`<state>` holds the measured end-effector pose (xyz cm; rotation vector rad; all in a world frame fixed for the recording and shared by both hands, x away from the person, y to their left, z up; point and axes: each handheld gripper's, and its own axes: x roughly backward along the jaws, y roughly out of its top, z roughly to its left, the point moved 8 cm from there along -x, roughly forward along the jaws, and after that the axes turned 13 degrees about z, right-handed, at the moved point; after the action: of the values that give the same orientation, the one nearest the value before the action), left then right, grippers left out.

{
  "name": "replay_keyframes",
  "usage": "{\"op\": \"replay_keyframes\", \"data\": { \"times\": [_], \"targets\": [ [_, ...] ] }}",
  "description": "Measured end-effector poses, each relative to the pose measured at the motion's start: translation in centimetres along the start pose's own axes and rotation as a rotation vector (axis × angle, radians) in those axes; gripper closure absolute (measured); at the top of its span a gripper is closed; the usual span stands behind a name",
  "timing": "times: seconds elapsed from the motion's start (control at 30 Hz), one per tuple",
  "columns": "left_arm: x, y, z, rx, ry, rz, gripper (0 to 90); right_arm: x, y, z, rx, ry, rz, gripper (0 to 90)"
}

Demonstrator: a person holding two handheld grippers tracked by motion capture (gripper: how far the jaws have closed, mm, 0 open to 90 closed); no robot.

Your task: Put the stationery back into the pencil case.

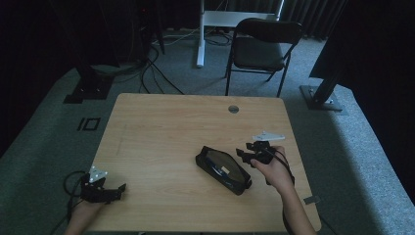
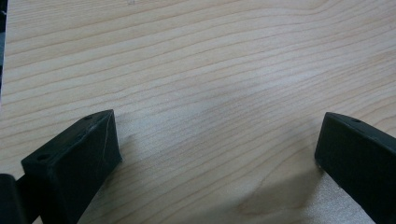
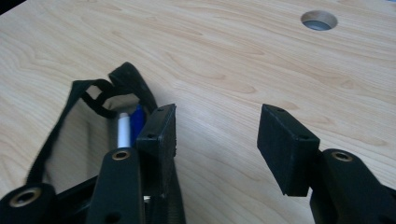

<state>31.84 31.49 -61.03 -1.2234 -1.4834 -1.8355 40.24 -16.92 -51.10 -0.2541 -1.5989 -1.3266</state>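
Wooden table (image 1: 161, 127) on grey carpet (image 1: 352, 142), black chair (image 1: 262, 46) behind, room apparently dark

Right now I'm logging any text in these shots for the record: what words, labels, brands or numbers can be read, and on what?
None can be read.
Pencil case: a small pale patch shows through its clear side in the high view, too small and blurred to read.
Pens inside: no legible print.
Table, left gripper, right gripper: no writing visible.
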Motion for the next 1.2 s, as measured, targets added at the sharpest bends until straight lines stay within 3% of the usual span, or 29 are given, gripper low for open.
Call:
{"op": "replay_keyframes", "data": {
  "times": [0.13,0.87,1.2],
  "targets": [
    [0.0,0.0,0.0,0.0,0.0,0.0,0.0,-0.1,-0.3,-0.5,0.002,-0.013,0.001,46.6],
    [0.0,0.0,0.0,0.0,0.0,0.0,0.0,-1.7,-4.4,-4.7,-0.13,-0.078,0.035,41.8],
    [0.0,0.0,0.0,0.0,0.0,0.0,0.0,-1.9,-5.5,-5.4,-0.129,-0.095,0.048,41.5]
  ]
}}
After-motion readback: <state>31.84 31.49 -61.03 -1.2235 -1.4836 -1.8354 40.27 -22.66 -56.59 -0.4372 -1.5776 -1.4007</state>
